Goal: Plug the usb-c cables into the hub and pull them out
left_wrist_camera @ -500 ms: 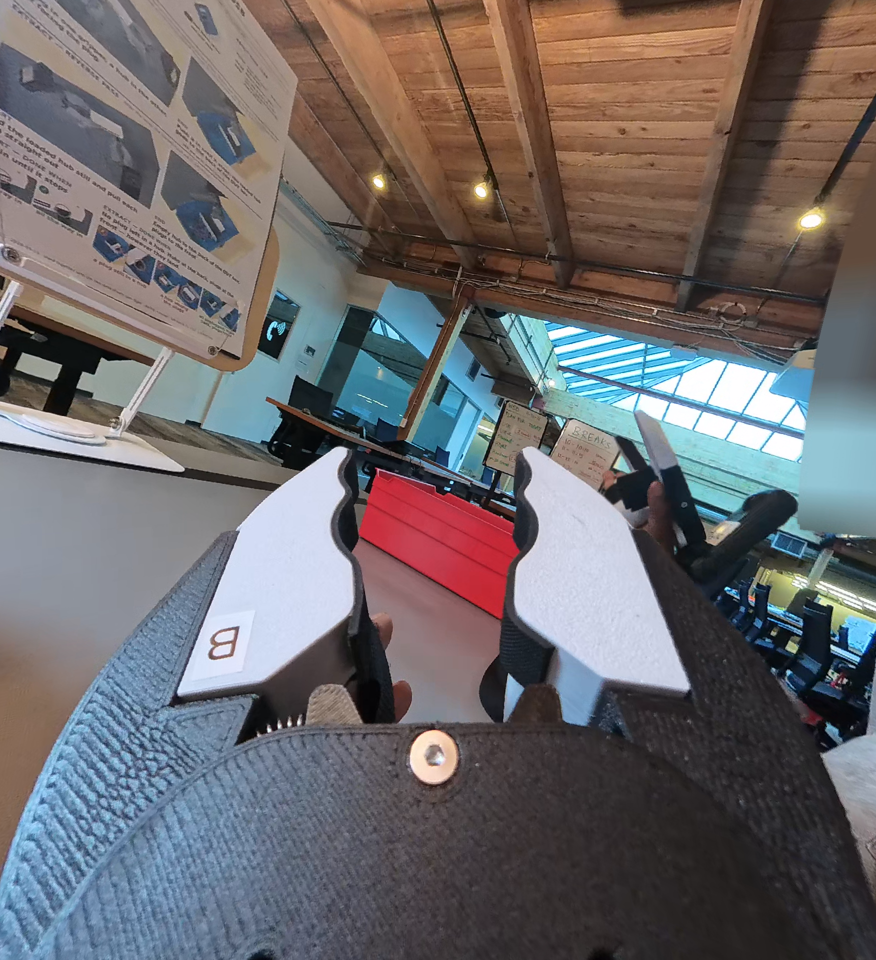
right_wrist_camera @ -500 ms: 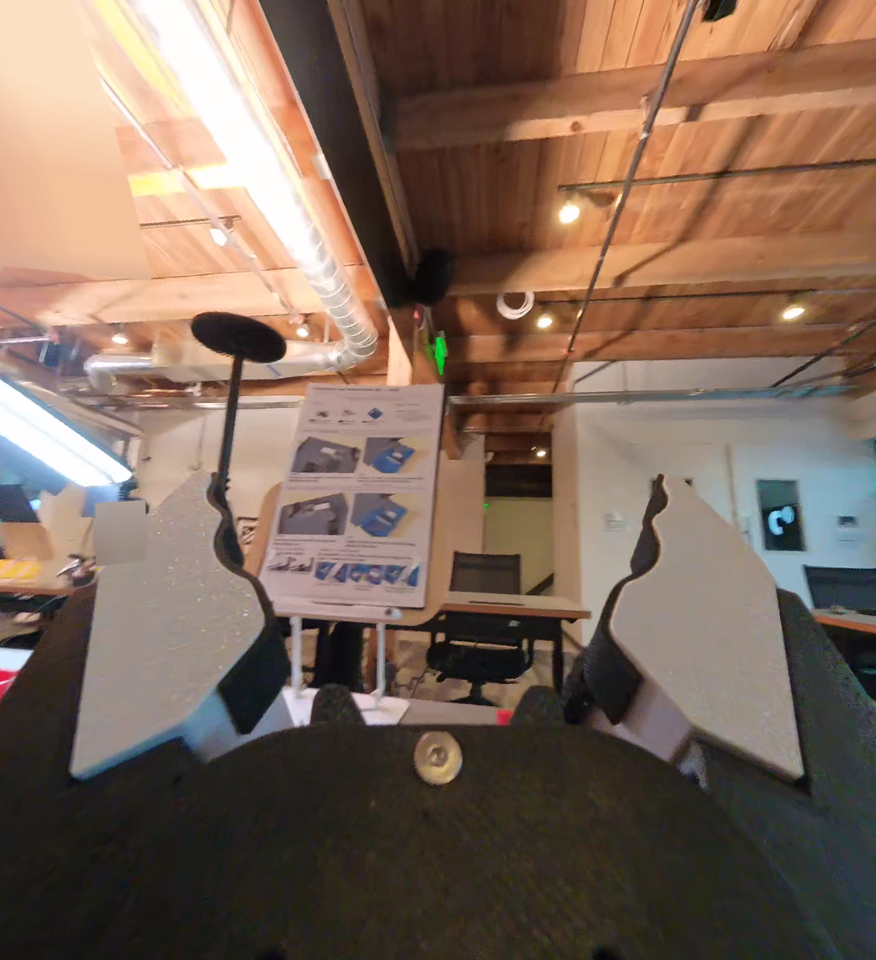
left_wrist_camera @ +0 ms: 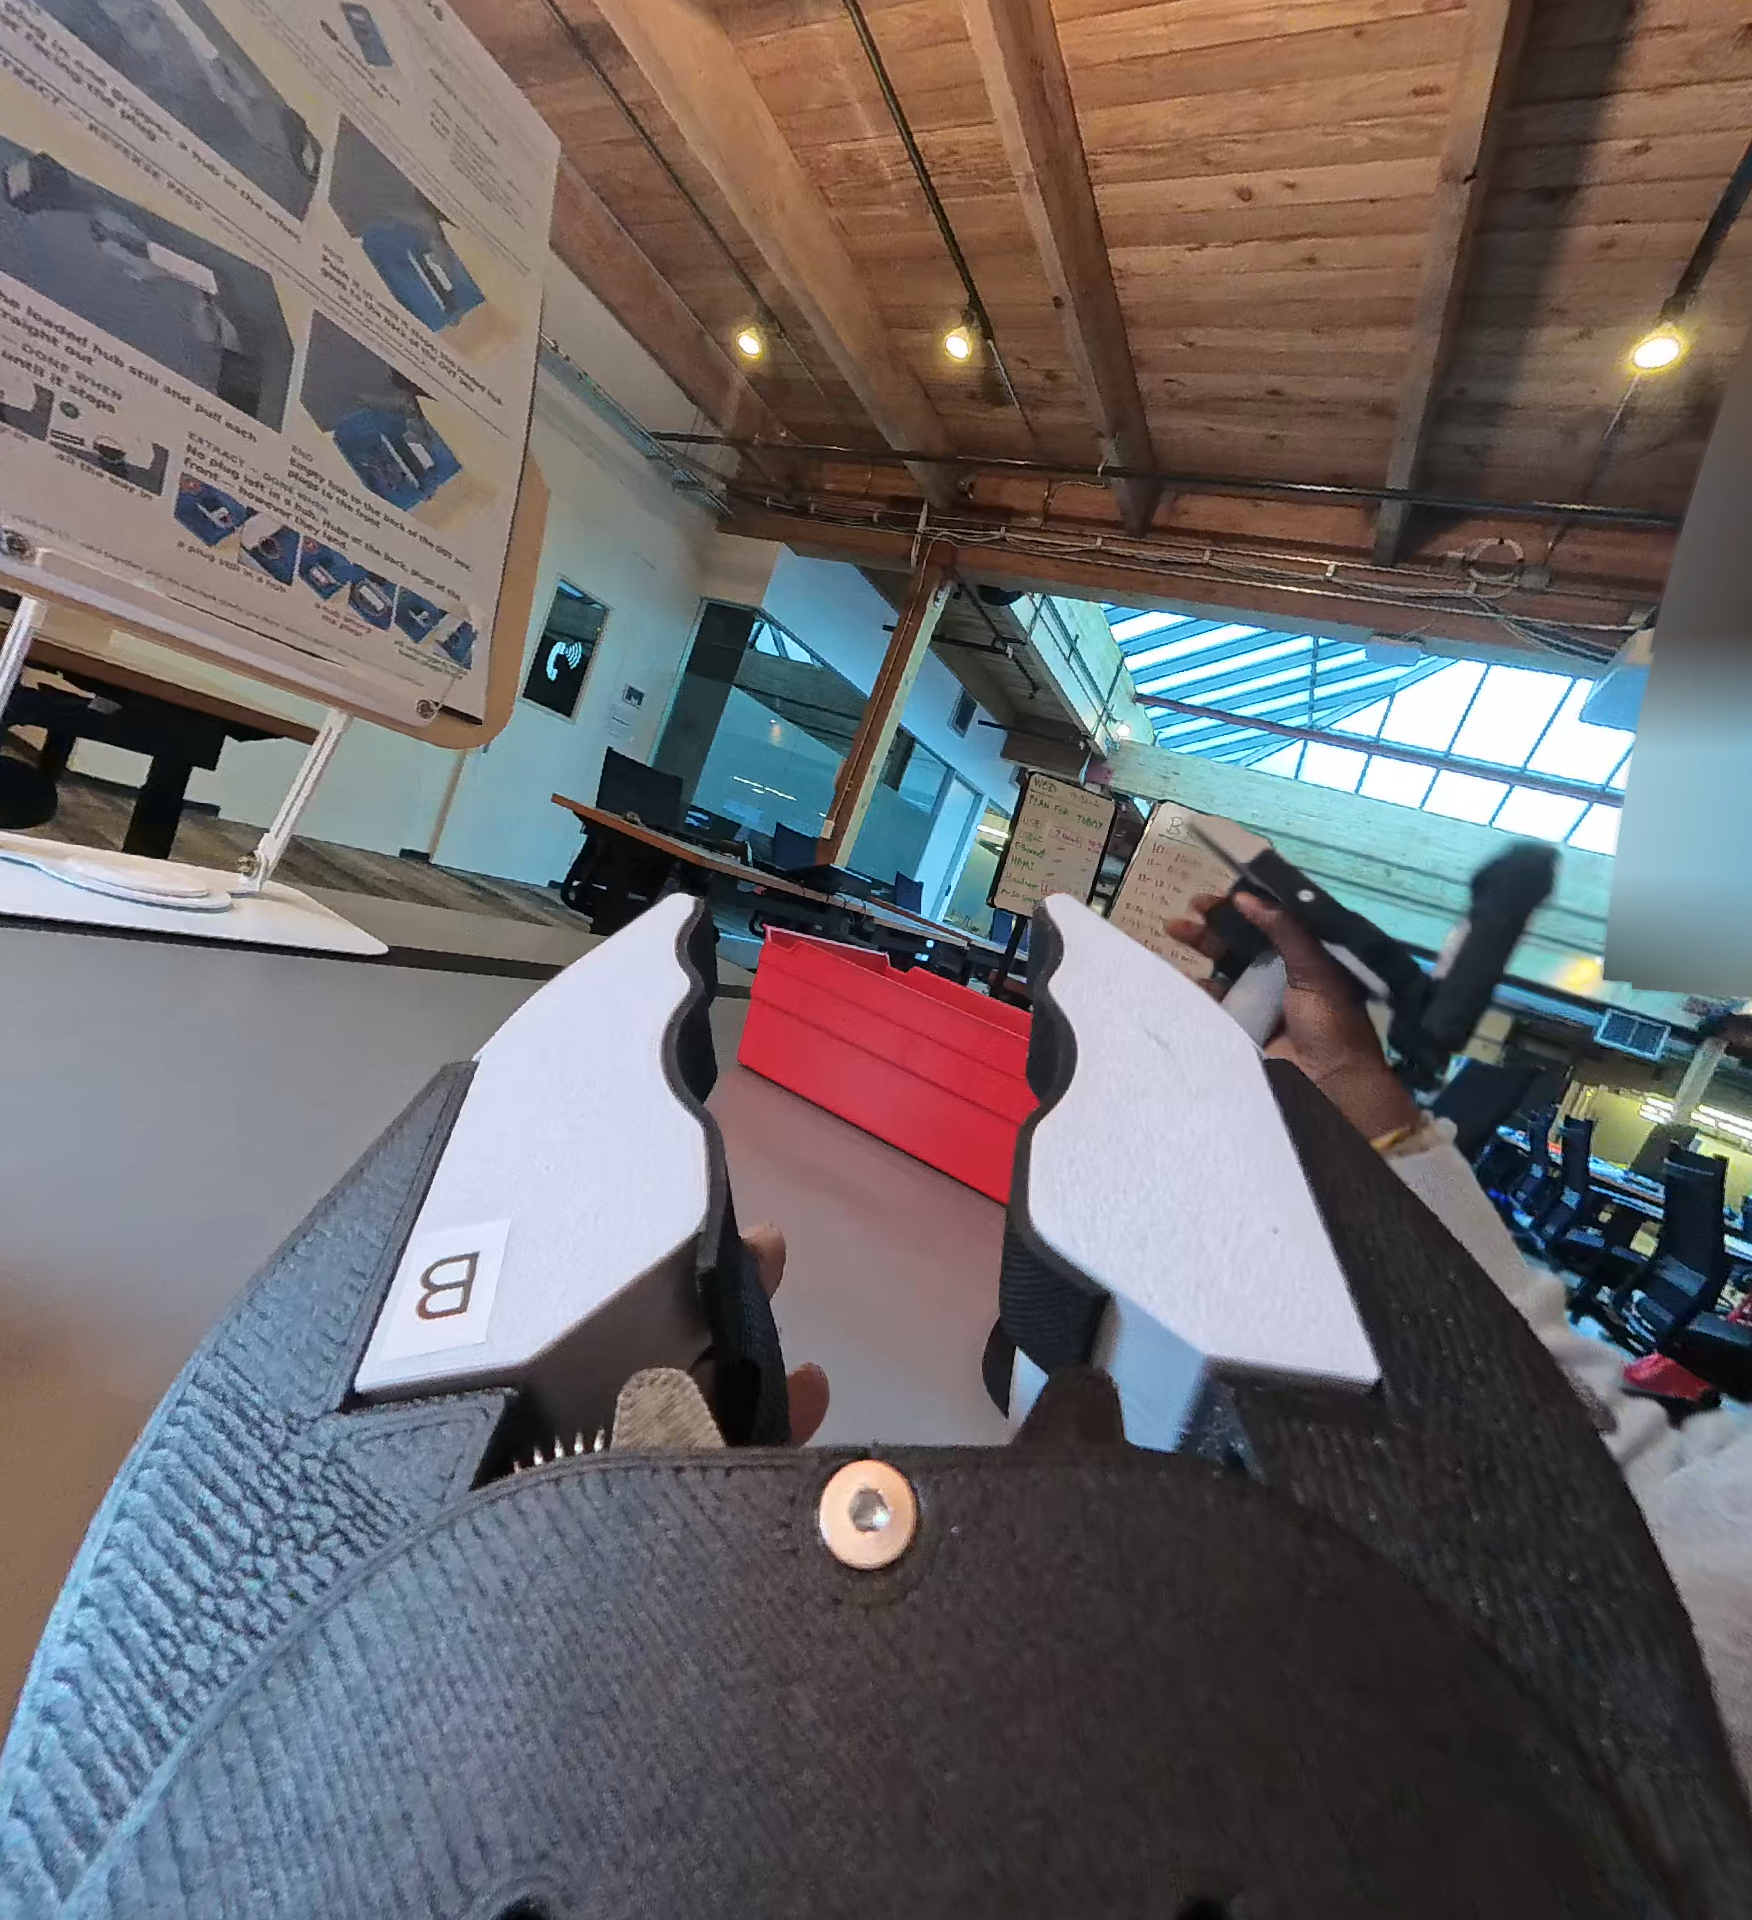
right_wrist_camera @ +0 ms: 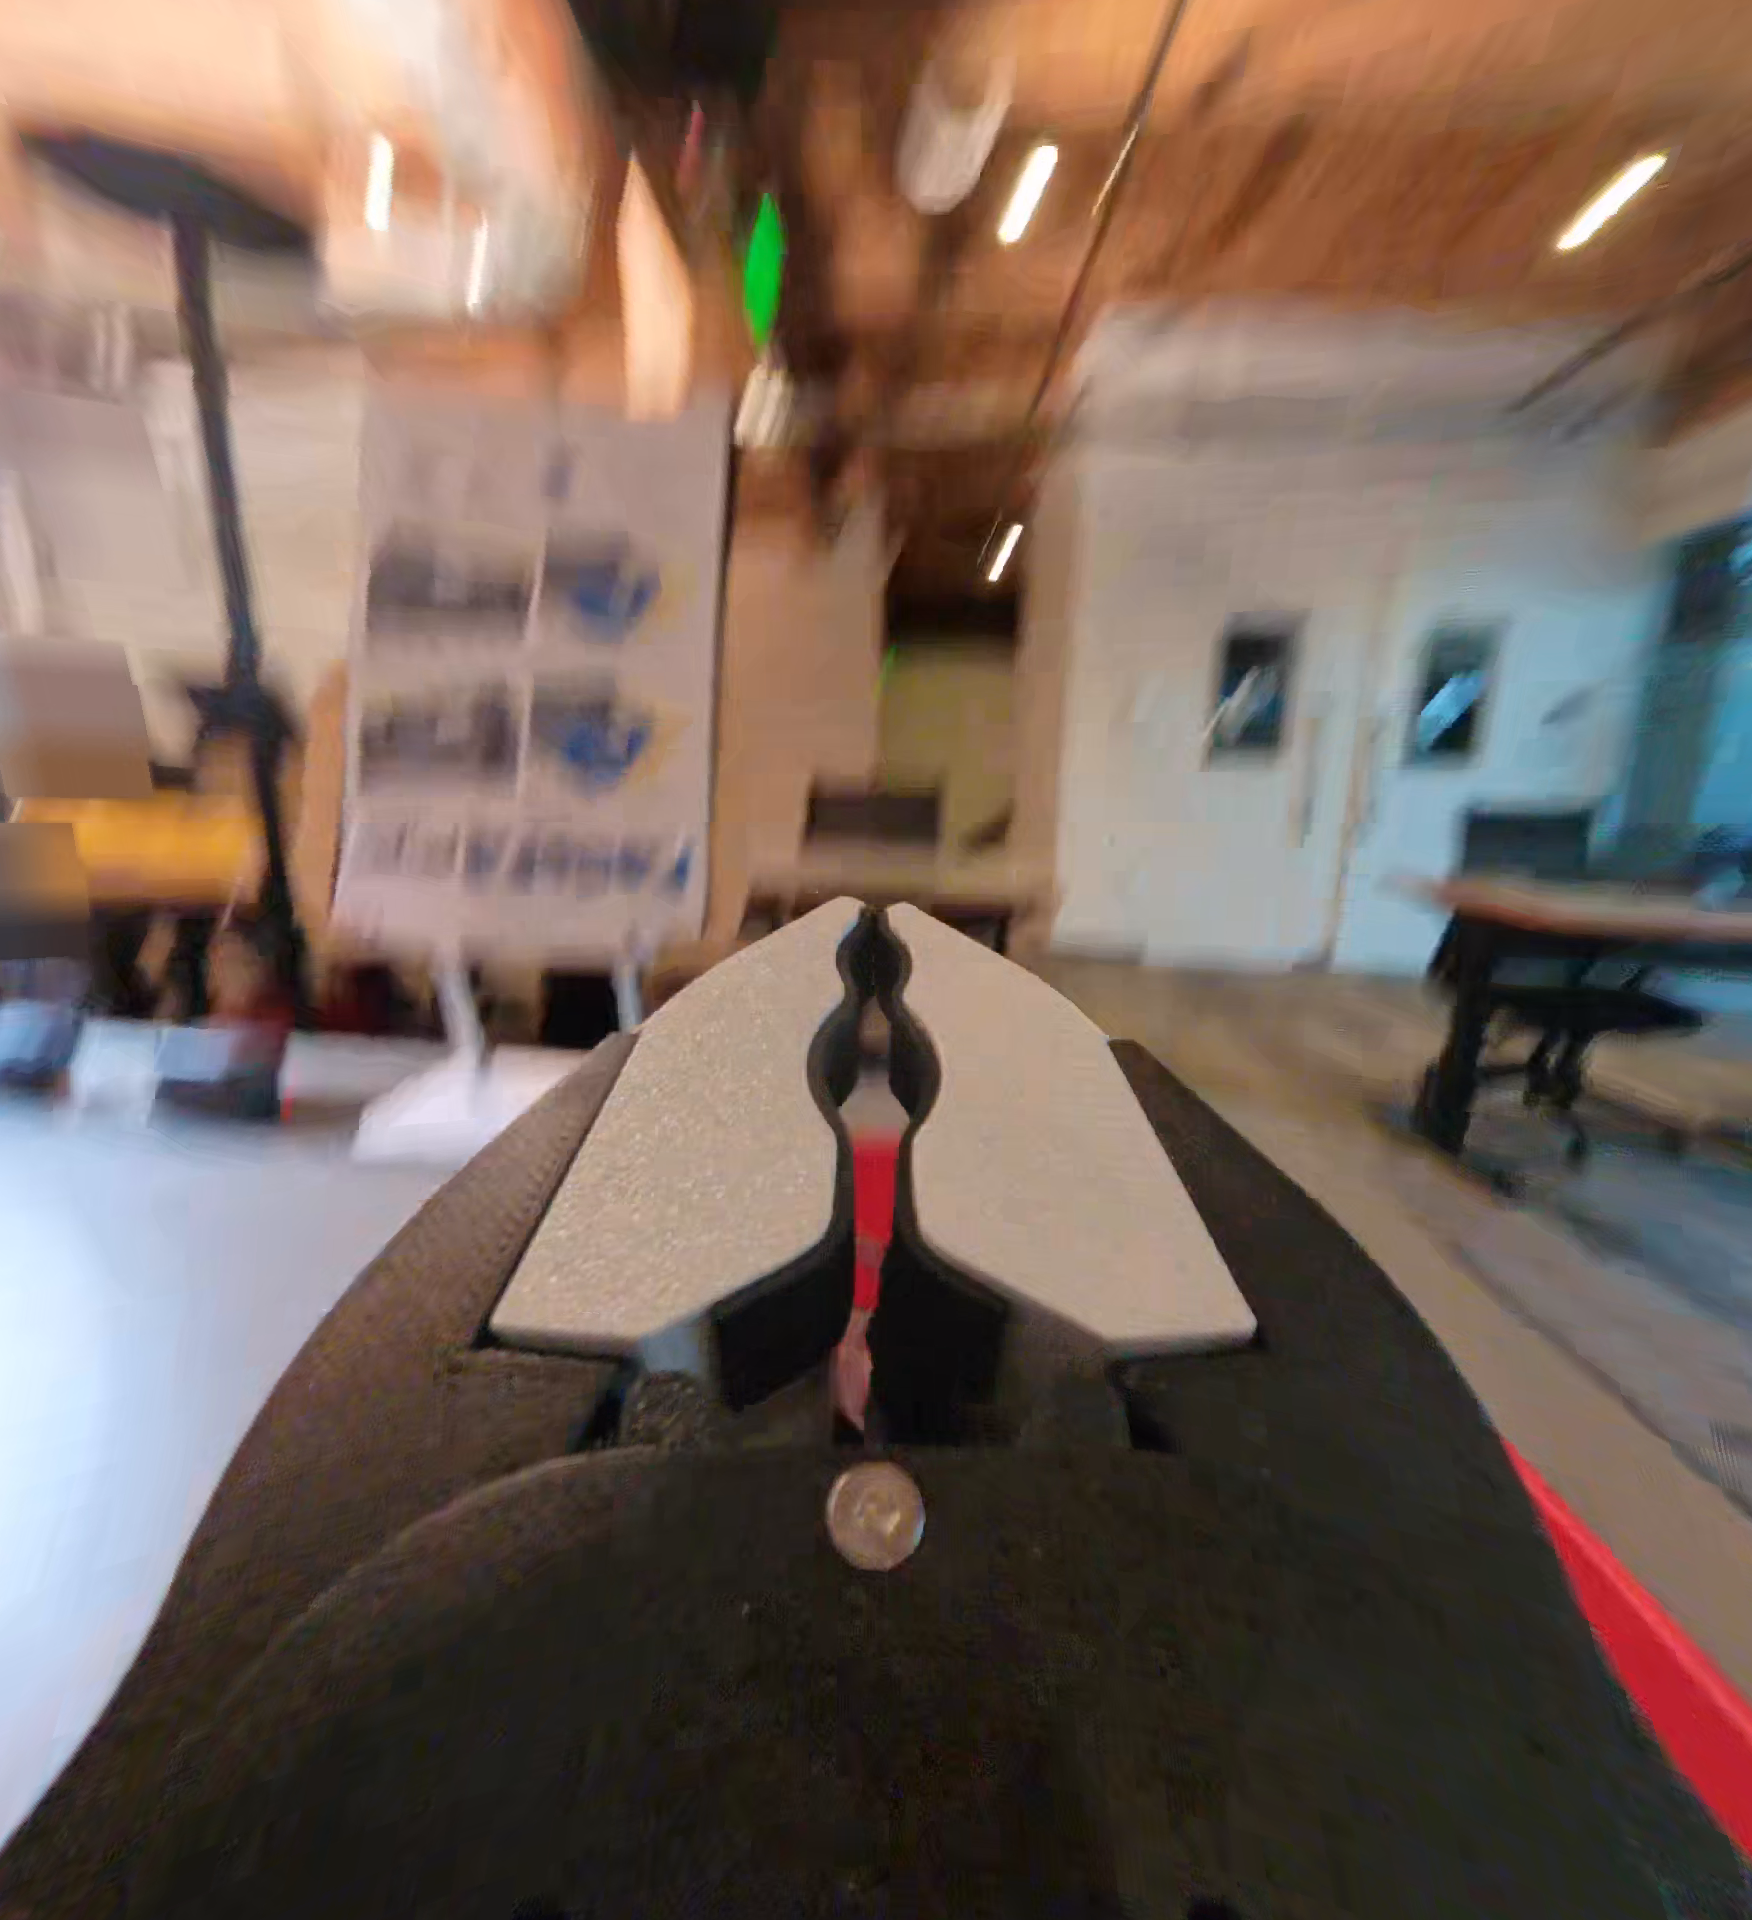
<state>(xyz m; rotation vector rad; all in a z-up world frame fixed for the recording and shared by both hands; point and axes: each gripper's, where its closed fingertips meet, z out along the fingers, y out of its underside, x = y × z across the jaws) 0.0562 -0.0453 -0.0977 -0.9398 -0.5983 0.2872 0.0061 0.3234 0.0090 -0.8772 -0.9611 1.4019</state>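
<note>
No hub or usb-c cable shows in either view. My left gripper [left_wrist_camera: 870,914] is open and empty, tilted up over the grey table [left_wrist_camera: 176,1091], with a fingertip of the hand that holds it showing between its fingers. My right gripper [right_wrist_camera: 877,916] is shut with its tips touching and nothing visible between them; its view is blurred by motion. The right gripper also shows far right in the left wrist view [left_wrist_camera: 1298,904], held in a hand above the table.
A red bin [left_wrist_camera: 882,1049] stands on the table ahead of the left gripper; its red edge shows at the lower right of the right wrist view [right_wrist_camera: 1682,1714]. An instruction sheet on a white stand [left_wrist_camera: 217,343] is at the back left, also seen in the right wrist view [right_wrist_camera: 529,675]. My right fingertips sit around 40 centimetres from my left ones.
My right gripper has gone from wide open to shut and has swung downward, blurring its view. My left gripper stays open and has barely moved.
</note>
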